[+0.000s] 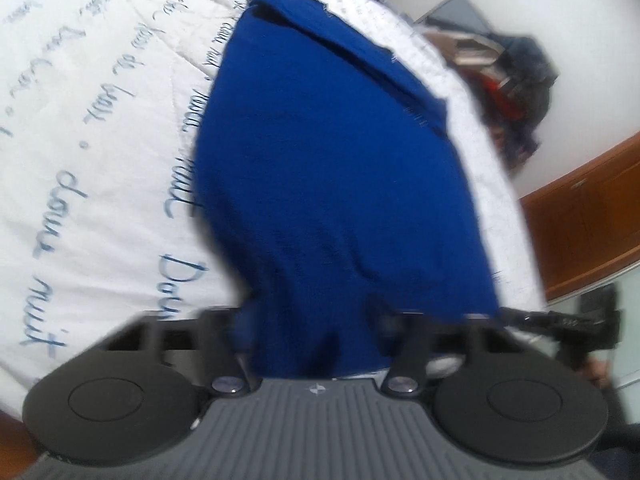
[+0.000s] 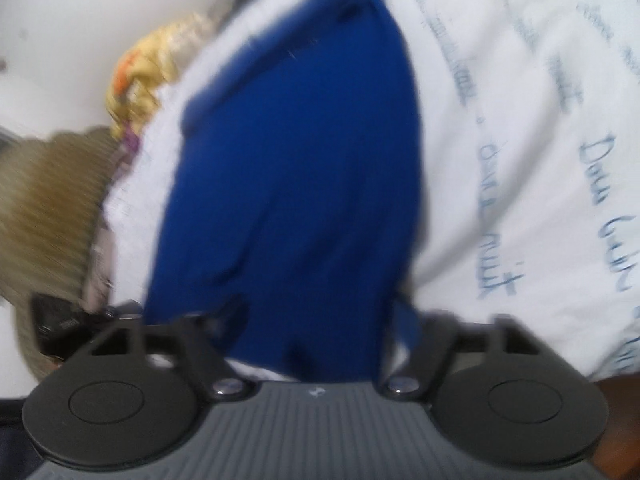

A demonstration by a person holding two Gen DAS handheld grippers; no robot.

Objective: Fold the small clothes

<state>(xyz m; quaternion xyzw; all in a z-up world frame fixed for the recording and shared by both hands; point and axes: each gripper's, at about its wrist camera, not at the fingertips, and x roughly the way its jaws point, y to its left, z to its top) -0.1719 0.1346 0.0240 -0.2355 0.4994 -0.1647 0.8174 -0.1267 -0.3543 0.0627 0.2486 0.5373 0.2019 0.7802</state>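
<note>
A royal blue garment lies stretched over a white bedspread with blue handwriting. In the left wrist view its near edge drapes over my left gripper and hides the fingertips; the cloth bunches between the jaws, which look shut on it. In the right wrist view the same garment runs from the far bed edge down into my right gripper, whose fingertips are also hidden under bunched cloth. Both views are motion-blurred. The other gripper shows at the right edge of the left wrist view and the left edge of the right wrist view.
The white bedspread fills the left side. A dark clothes pile and a wooden cabinet lie beyond the bed's right edge. In the right wrist view a yellow cloth and a tan woven mat sit left of the bed.
</note>
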